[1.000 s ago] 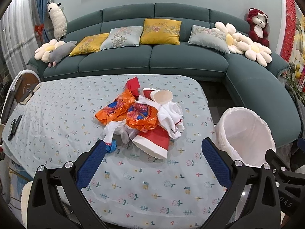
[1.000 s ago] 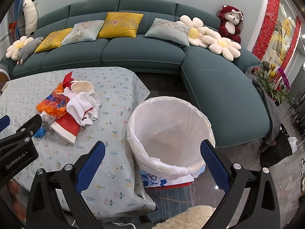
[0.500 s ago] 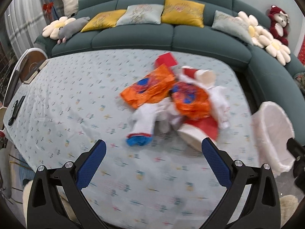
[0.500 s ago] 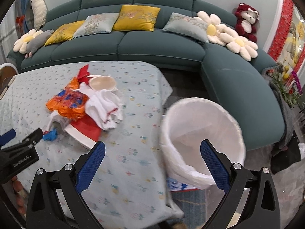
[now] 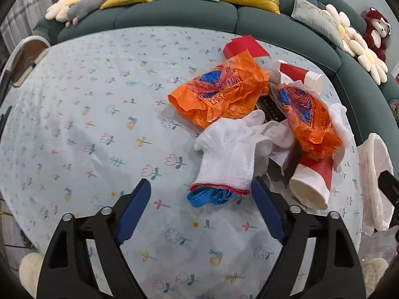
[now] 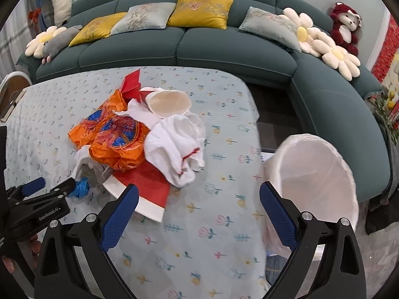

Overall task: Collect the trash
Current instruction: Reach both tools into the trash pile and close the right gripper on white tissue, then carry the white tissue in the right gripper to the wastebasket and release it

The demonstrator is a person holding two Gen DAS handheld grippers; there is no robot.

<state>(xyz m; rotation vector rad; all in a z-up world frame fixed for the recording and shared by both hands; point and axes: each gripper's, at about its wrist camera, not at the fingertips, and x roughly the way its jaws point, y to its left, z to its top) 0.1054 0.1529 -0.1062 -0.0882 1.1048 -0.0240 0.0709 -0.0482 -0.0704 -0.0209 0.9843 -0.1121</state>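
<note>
- Right now, a heap of trash is sitting on the flowered tablecloth (image 5: 74, 114), toward its 3 o'clock side in the left wrist view.
- The left gripper (image 5: 200, 208) is hanging just above the cloth at 6 o'clock of the heap, its jaws closing but gripping nothing so far.
- A white glove (image 5: 229, 154) is lying with its red-edged cuff between the blue pads, and no pad is pressing on it.
- A blue scrap (image 5: 212, 196) is peeking out from under that cuff.
- Two orange bags (image 5: 219, 92) are lying crumpled at 12 o'clock of the glove.
- A red cup (image 5: 311, 184) is lying on its side at 3 o'clock of the glove, its mouth facing the camera.
- The right gripper (image 6: 199, 211) is hovering over the cloth, its jaws wide and just beginning to close, with only the rim of a flattened red cup (image 6: 144, 189) near its left pad.
- The bin (image 6: 319, 174), lined with a white bag, is standing off the table's edge at 3 o'clock of the heap.
- A second glove (image 6: 174, 149) is lying bunched at 12 o'clock of the right gripper.
- A green sofa (image 6: 224, 49) is curving round the far side.
</note>
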